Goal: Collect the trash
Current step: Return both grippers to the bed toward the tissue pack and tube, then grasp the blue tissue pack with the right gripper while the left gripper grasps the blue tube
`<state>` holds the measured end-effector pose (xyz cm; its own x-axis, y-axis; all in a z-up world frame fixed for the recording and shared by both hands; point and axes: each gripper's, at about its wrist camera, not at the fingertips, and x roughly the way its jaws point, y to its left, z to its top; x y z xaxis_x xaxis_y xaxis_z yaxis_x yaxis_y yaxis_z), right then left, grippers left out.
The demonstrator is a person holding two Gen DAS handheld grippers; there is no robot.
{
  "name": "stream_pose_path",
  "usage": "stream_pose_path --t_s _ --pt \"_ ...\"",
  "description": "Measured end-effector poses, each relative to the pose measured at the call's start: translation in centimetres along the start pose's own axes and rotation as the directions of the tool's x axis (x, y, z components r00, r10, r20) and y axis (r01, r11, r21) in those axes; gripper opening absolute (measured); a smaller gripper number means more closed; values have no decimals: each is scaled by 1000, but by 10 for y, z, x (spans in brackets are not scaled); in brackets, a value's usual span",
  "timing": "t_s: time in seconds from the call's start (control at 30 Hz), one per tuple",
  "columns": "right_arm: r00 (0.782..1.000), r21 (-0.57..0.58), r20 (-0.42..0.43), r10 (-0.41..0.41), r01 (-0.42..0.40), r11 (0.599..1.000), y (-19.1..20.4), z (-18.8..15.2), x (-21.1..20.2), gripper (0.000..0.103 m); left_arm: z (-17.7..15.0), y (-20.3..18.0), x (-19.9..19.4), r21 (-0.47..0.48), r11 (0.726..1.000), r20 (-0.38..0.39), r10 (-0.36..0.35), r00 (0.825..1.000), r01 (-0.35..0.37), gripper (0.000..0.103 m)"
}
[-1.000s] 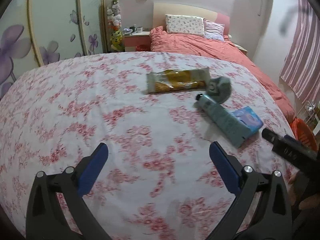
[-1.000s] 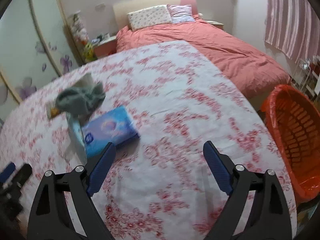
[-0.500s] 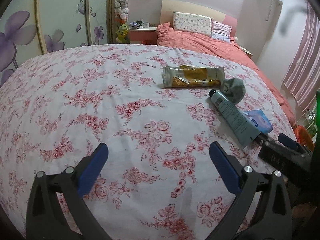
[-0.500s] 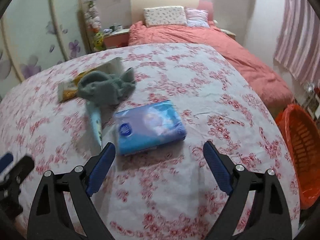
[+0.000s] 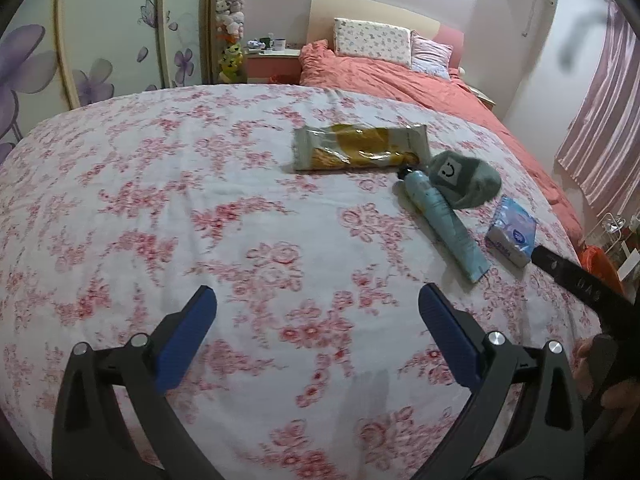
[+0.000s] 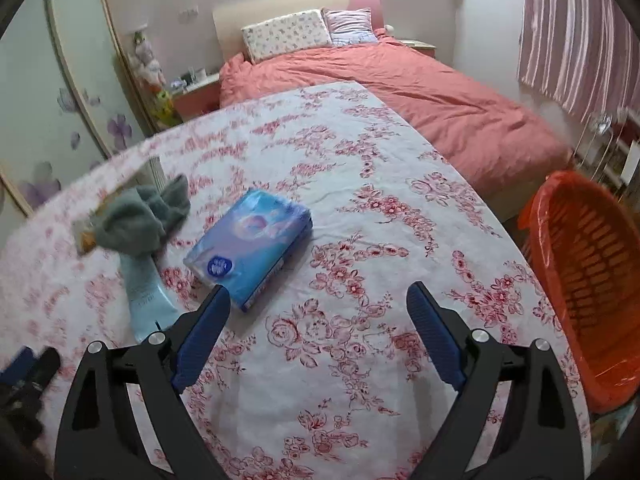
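Trash lies bunched toward one side of the tabletop (image 5: 200,208): a snack wrapper (image 5: 360,147), a tube (image 5: 444,224), a tissue pack (image 6: 250,246) and a grey sock (image 5: 466,180), close together, likely so we can clear them in short trips. We hold the right tool (image 6: 318,312) wide apart and empty, its left finger just beside the tissue pack, which we judge the first pick. The orange basket (image 6: 592,264) stands off the tabletop's edge on that side, within easy reach for dropping. The left tool (image 5: 318,312) hangs open too, holding nothing, well apart from the trash.
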<state>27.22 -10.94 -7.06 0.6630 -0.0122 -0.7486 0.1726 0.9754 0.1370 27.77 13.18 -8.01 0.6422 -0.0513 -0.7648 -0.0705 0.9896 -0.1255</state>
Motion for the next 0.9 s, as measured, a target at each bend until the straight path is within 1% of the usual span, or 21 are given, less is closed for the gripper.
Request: stream_pose_path --t_s 0.17,0.3,0.4,0.47,0.5,0.53,0.57,0.6,0.67,0.73,0.8,0.83,0.9 --pt "998 92 -13 56 -54 994 4 14 9 90 -1 -8 -2 20 1000 3 -6 1000 6 99" --pt "999 97 -21 30 -27 995 18 24 26 90 0 -7 -4 15 1000 6 -3 1000 3 99" --pt "999 113 -35 33 -29 993 21 27 34 90 1 -8 -4 10 1000 5 -3 1000 3 99" --pt "999 107 -40 15 -11 994 24 29 39 90 1 -9 -4 4 1000 -1 -4 1000 4 99" --pt "999 81 -36 -9 12 997 26 30 41 88 1 -10 -3 2 1000 -3 -7 1000 7 99" --pt "999 65 -32 -10 13 998 26 29 41 84 1 -11 -3 3 1000 -5 -11 1000 11 99" --pt "1000 55 -30 2 0 998 25 27 39 78 1 -12 -3 6 1000 -4 -14 1000 14 99" --pt "999 50 -30 19 -18 999 21 26 36 75 1 -14 -3 10 1000 -1 -17 1000 17 99" --pt "998 39 -40 48 -46 998 12 21 29 63 2 -18 -1 11 1000 1 -27 1000 27 99" --pt "998 13 -39 57 -57 998 1 15 18 57 4 -23 1 2 999 6 -51 999 51 99" --pt "999 6 -26 41 -41 999 -9 10 11 57 9 -32 6 -8 997 16 -77 997 77 98" --pt "999 19 -25 45 -44 999 -13 9 9 57 11 -36 8 -8 997 17 -79 997 79 96" --pt "997 49 -35 74 -72 996 -18 10 10 57 18 -47 16 -5 997 10 -75 997 75 92"
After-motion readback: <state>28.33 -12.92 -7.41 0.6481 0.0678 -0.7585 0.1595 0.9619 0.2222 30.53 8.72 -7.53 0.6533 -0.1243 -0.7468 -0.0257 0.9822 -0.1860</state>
